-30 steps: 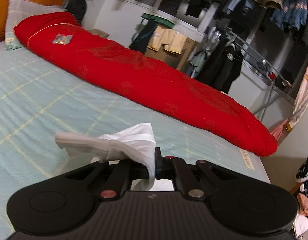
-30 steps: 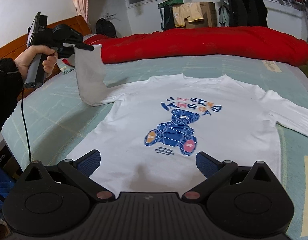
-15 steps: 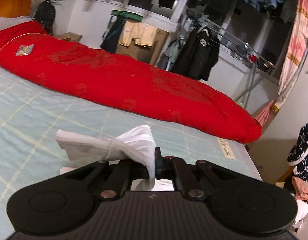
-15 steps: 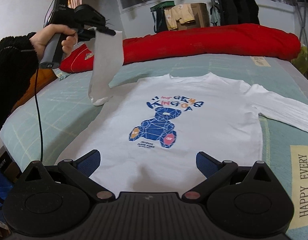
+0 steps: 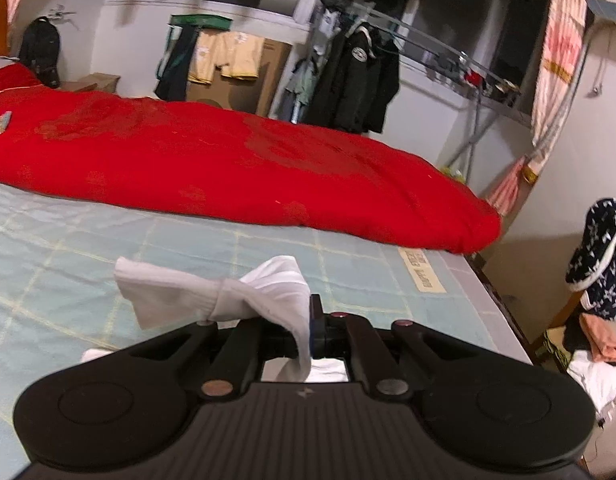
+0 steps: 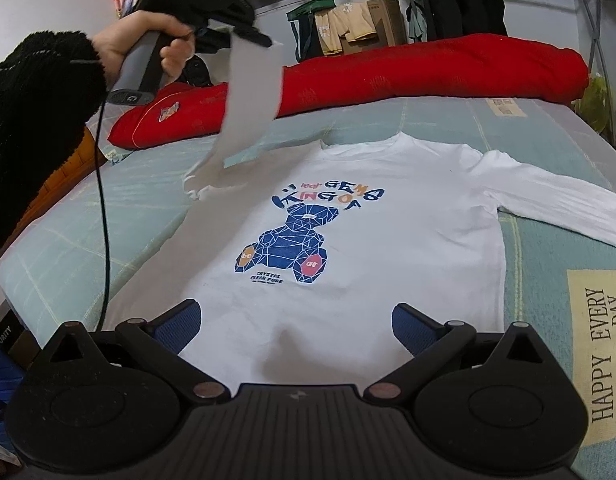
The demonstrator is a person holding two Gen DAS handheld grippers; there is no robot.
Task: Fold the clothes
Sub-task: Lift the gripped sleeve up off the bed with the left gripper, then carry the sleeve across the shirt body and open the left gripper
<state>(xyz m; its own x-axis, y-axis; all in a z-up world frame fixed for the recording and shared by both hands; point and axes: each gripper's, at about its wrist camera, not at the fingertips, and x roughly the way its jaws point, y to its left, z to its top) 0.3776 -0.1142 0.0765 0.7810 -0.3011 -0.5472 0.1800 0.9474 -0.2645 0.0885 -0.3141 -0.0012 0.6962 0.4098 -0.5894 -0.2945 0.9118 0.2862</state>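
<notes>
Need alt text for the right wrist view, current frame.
A white long-sleeve shirt with a blue bear print lies flat on a bed; the left gripper, held in a hand, lifts one sleeve above it. The open right gripper hovers near the hem, and a red quilt lies behind.

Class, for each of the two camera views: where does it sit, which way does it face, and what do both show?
Left wrist: on the left gripper, shut on the shirt's sleeve, facing the red quilt.
Right wrist: on the open right gripper, facing the white shirt; the hand shows.
Shared: sleeve, quilt, bed.
</notes>
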